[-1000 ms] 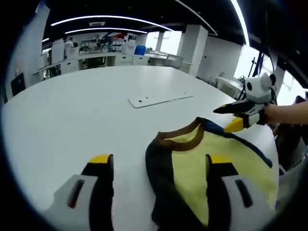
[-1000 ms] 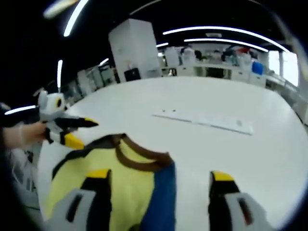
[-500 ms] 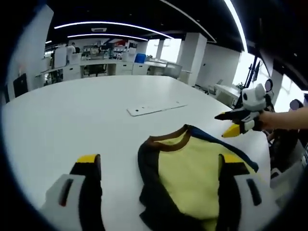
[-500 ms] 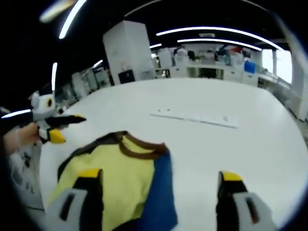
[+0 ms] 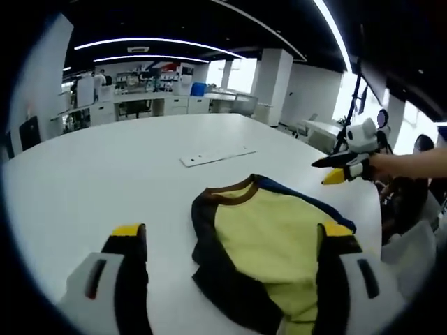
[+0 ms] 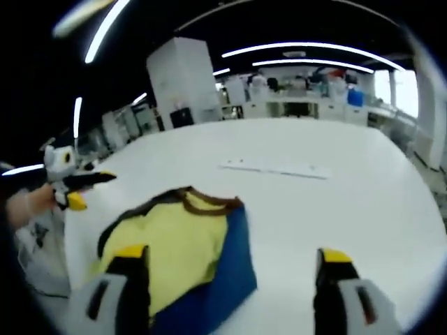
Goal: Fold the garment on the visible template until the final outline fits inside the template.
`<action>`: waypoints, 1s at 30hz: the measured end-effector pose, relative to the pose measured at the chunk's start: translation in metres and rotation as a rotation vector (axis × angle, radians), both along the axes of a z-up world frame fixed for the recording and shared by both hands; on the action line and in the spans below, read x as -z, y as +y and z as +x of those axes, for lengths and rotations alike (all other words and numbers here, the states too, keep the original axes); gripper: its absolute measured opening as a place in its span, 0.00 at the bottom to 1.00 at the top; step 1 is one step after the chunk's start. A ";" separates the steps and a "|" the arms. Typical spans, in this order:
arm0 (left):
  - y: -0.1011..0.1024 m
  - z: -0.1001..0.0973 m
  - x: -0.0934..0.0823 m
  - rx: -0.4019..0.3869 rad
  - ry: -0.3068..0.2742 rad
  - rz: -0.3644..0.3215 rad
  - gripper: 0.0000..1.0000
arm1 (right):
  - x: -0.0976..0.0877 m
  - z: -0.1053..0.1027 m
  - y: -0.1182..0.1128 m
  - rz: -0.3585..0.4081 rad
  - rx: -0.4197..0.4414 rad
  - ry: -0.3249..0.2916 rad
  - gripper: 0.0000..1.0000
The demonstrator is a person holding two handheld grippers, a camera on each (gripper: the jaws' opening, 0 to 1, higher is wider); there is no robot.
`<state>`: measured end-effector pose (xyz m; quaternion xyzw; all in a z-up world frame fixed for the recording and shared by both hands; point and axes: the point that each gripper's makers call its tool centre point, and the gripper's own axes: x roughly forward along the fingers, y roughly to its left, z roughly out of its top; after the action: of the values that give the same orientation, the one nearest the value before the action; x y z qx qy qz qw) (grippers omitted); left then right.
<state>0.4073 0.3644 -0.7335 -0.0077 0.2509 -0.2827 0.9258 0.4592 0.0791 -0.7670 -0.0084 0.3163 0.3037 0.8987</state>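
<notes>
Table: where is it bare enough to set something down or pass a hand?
Bare table runs between the garment and the flat white strip, and beyond the strip. Right gripper view: bare to the right of the garment. The near edge is crowded, with garment and both open grippers.

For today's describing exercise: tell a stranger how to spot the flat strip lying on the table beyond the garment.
Start at the big white table, then find the yellow garment with dark sleeves and a brown collar. Past its collar lies a thin white strip, long, narrow and flat. It alone is rigid and nearly the table's own colour.
</notes>
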 end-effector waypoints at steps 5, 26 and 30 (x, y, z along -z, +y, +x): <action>0.004 -0.023 -0.001 0.002 0.006 0.005 0.97 | -0.005 -0.023 -0.010 0.006 -0.012 0.004 0.96; 0.035 -0.104 0.013 -0.028 0.031 0.051 0.92 | 0.013 -0.084 -0.025 0.082 -0.009 0.071 0.83; 0.032 -0.112 0.011 -0.043 0.030 0.035 0.91 | 0.020 -0.089 -0.019 0.098 -0.013 0.099 0.79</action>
<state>0.2948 0.3960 -0.7449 -0.0010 0.2694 -0.2580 0.9278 0.3698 0.0601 -0.7867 0.0485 0.3449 0.3249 0.8793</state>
